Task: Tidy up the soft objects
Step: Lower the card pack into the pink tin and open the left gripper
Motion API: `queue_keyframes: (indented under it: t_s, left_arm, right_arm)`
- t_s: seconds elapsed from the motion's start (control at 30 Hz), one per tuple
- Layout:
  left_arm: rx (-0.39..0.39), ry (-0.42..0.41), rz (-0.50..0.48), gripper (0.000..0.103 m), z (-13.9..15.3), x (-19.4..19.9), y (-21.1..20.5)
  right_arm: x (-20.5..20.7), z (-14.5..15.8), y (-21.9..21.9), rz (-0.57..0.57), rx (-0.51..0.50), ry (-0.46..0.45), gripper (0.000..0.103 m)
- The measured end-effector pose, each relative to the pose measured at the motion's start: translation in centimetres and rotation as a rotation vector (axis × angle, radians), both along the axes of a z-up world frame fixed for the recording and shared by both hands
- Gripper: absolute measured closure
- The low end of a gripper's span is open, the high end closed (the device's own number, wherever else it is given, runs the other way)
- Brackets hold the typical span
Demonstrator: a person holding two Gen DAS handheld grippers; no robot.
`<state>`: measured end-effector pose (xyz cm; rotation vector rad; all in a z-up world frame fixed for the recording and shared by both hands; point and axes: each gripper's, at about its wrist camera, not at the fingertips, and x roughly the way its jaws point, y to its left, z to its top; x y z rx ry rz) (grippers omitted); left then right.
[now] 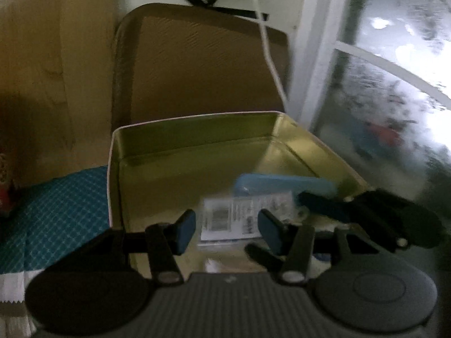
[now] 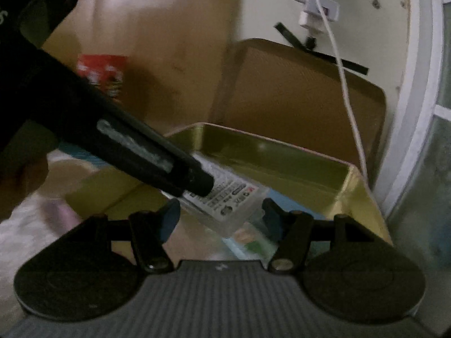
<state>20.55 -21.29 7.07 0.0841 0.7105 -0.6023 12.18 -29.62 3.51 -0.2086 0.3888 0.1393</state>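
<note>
Left edge: teal checked cloth (image 1: 56, 211) beside my gold tin (image 1: 197, 152), lid (image 1: 203, 67) propped open behind it. My left tongs (image 1: 227, 229) hang over the tin's near edge, parted moderately, nothing pinched; blue pads (image 1: 186, 229) clear of everything. Behind the gap, inside the tin, lies the clear labelled packet (image 1: 234, 219), with a light blue flat piece (image 1: 284, 186) past it. Far right, my right tongs (image 2: 221, 214) hover over the same tin, wider apart, empty too; the packet corner sits between the tips, but whether they touch it I can't tell through the blur. Packet looks light, floppy, slick film, so it will likely slide and sag. I'd take it by an edge or corner, not the flat face. Blue piece: can't tell softness.
</note>
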Motion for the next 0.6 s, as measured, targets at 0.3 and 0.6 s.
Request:
queue_keyframes:
  t_s: [0.3,0.6]
  left_arm:
    - [-0.067,-0.039,0.007,0.053,0.5,-4.0,3.0]
    - [-0.050,-0.172,-0.035,0.050,-1.1,-15.1,11.1]
  right_arm:
    - [-3.6,-0.4,-0.6,-0.065,0.124,-0.068,0.039]
    - [-11.4,-1.5,1.8,-0.061,0.271,-0.120,0.045]
